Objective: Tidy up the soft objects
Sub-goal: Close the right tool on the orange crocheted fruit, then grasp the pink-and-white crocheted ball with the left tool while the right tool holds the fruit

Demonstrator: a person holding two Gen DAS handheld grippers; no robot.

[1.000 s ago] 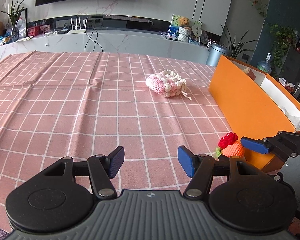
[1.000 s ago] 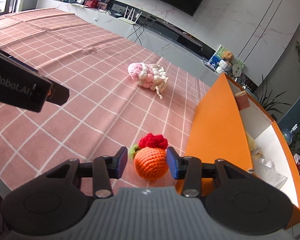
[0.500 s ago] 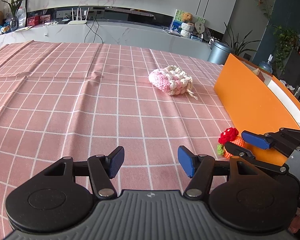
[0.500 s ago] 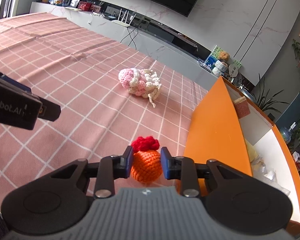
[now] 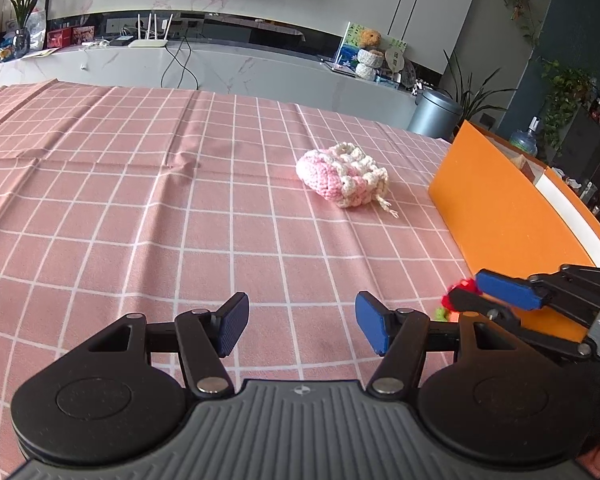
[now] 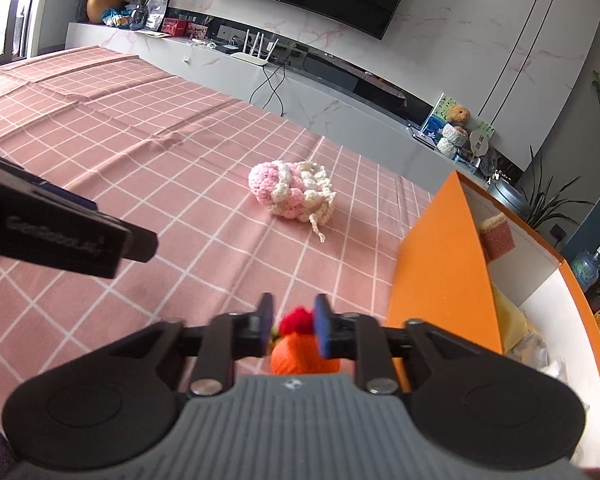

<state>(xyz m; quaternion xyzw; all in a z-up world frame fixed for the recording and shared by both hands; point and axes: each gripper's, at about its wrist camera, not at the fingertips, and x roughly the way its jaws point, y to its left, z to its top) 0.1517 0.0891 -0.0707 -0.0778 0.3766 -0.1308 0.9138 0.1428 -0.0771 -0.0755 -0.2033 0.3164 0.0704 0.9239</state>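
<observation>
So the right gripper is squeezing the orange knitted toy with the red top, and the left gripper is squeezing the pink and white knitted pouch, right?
Not quite. The right gripper is shut on the orange knitted toy, but the left gripper is open and holds nothing. The left wrist view shows the pink and white knitted pouch lying by itself on the checked tablecloth, well ahead of the left gripper's fingers.

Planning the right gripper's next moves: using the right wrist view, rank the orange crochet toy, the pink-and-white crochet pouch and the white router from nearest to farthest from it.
1. orange crochet toy, between the right gripper fingers.
2. pink-and-white crochet pouch, mid-table, ahead.
3. white router, on the far counter beyond the table.
</observation>
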